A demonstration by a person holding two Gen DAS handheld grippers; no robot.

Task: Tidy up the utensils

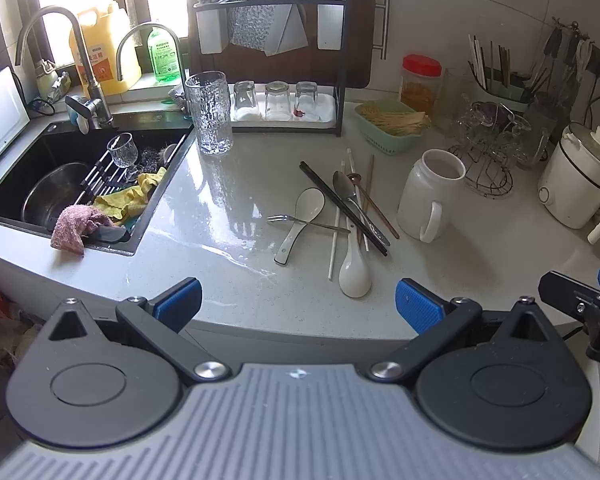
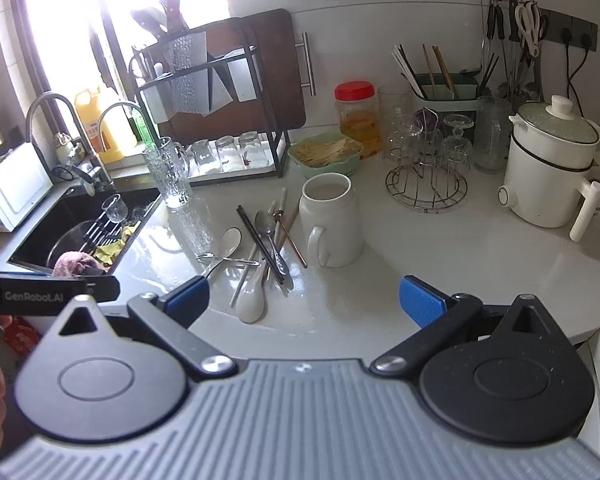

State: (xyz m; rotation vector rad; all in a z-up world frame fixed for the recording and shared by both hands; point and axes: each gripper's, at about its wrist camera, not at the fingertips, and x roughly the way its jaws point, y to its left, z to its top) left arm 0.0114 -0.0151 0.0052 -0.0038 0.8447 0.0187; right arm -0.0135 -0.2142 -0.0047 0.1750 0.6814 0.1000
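Left claw open, two white spoons, one fork, one mug

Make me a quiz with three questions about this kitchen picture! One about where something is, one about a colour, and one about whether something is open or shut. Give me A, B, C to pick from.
1. Where is the pile of spoons and chopsticks?
A. in the sink
B. on the counter beside the white mug
C. inside the white mug

2. What colour is the lid of the jar by the wall?
A. red
B. green
C. black

3. How are the two grippers?
A. both shut on spoons
B. one open, one shut
C. both open and holding nothing

Answers:
1 B, the utensils lie loose on the counter just left of the white mug.
2 A, the jar's cap is bright red.
3 C, the left gripper and right gripper each show blue pads spread wide apart with nothing between.
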